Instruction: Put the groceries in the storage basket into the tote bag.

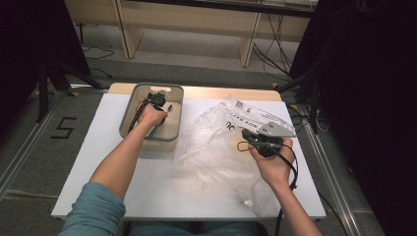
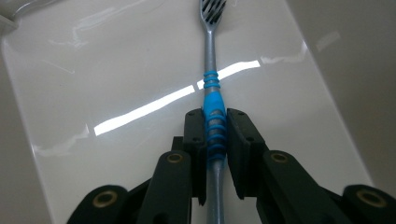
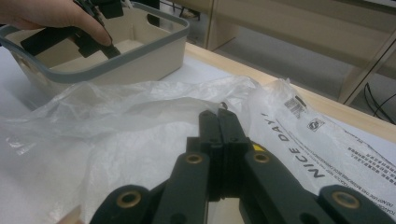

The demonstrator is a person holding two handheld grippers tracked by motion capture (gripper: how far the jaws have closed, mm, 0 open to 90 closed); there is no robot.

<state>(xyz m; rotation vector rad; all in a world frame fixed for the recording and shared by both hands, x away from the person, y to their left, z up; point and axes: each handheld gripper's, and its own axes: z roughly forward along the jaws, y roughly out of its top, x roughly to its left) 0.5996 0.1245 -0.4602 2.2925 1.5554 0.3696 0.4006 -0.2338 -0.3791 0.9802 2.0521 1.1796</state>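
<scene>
High view: the left gripper (image 1: 158,104) is lowered into a beige bin (image 1: 129,110) with a grey rim that stands at the far left part of the white table (image 1: 147,187). The right gripper (image 1: 255,140) sits on a crumpled clear plastic bag (image 1: 216,142) spread over the table's right half, just beside the bin. What the left gripper holds is too small to make out from here.

Left gripper view: the two black jaws are pressed onto a toothbrush (image 2: 214,109), pinching its blue ribbed grip. The grey handle runs straight away from the jaws, and the bristled head reaches the top edge. The brush lies over the bin's glossy pale floor (image 2: 116,88).

Right gripper view: the jaws are pressed together, apparently pinching a fold of the plastic bag (image 3: 116,135), though the film between them is hard to see. Printed lettering (image 3: 299,149) runs along the bag's right side. Beyond it stands the bin (image 3: 140,51), with the person's left hand (image 3: 42,14) and gripper inside.
</scene>
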